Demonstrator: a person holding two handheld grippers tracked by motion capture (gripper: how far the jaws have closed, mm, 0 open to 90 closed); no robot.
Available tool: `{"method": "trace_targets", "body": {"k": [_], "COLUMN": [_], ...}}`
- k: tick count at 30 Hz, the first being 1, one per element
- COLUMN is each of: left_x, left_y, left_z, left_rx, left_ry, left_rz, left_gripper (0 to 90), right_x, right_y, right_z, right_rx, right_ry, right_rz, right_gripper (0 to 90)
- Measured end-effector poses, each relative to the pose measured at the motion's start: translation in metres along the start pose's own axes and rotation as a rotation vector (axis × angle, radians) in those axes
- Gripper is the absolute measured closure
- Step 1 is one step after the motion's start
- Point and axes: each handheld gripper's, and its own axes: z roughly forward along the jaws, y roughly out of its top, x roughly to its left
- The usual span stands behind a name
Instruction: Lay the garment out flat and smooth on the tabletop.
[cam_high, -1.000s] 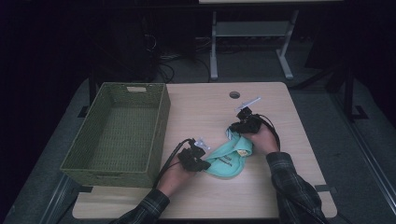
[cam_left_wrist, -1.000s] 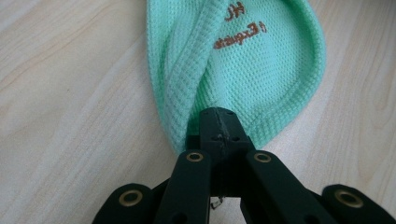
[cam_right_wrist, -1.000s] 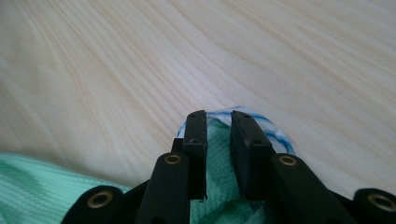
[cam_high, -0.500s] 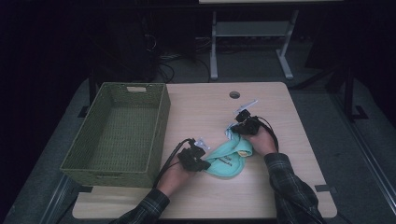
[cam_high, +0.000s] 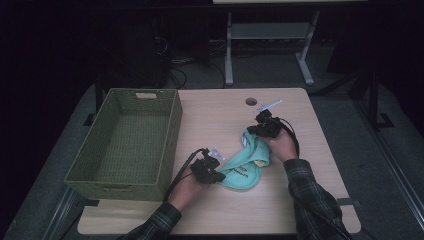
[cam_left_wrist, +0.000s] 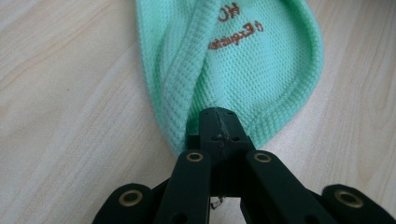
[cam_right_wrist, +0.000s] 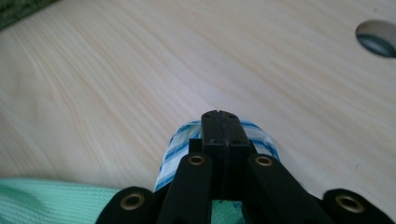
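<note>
Dark room, wood table (cam_high: 220, 120). L gripper (cam_left_wrist: 215, 126) clenched on near edge of green cloth (cam_high: 247, 165); R gripper (cam_right_wrist: 221, 128) clenched on its blue-white tag (cam_right_wrist: 175, 149) at far end. Cloth lies mid-table betw. both hands. Green basket (cam_high: 172, 135) sits at left, apart from cloth.

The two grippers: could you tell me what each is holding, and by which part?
Left gripper pinches the green cloth at its near hemmed edge. Right gripper is shut on the cloth's blue-and-white label at the far end.
</note>
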Motion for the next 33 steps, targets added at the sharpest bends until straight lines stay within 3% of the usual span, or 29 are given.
{"method": "trace_targets", "body": {"k": [14, 20, 23, 29, 32, 33], "left_x": [0.001, 0.001, 0.001, 0.002, 0.002, 0.003], "left_y": [0.001, 0.001, 0.001, 0.001, 0.001, 0.001], "left_z": [-0.001, -0.001, -0.001, -0.001, -0.001, -0.001], "left_rx": [0.012, 0.009, 0.009, 0.010, 0.004, 0.010], "left_ry": [-0.003, -0.006, -0.007, -0.009, -0.026, -0.028], "left_rz": [0.004, 0.002, 0.004, 0.001, -0.020, -0.007], "left_gripper": [89.8, 89.8, 89.8, 89.7, 88.5, 87.2], "right_x": [-0.015, -0.014, -0.011, -0.006, -0.005, -0.004], "right_y": [0.039, 0.047, 0.045, 0.038, 0.034, 0.032], "right_z": [0.004, 0.021, 0.026, 0.013, 0.000, -0.004], "right_rx": [-0.037, -0.035, -0.041, -0.079, -0.091, -0.093], "right_ry": [-0.079, -0.075, -0.044, -0.003, 0.006, 0.007], "right_rz": [0.041, 0.041, 0.042, 0.035, 0.025, 0.025], "right_gripper": [90.0, 90.0, 90.0, 81.8, 79.3, 79.2]}}
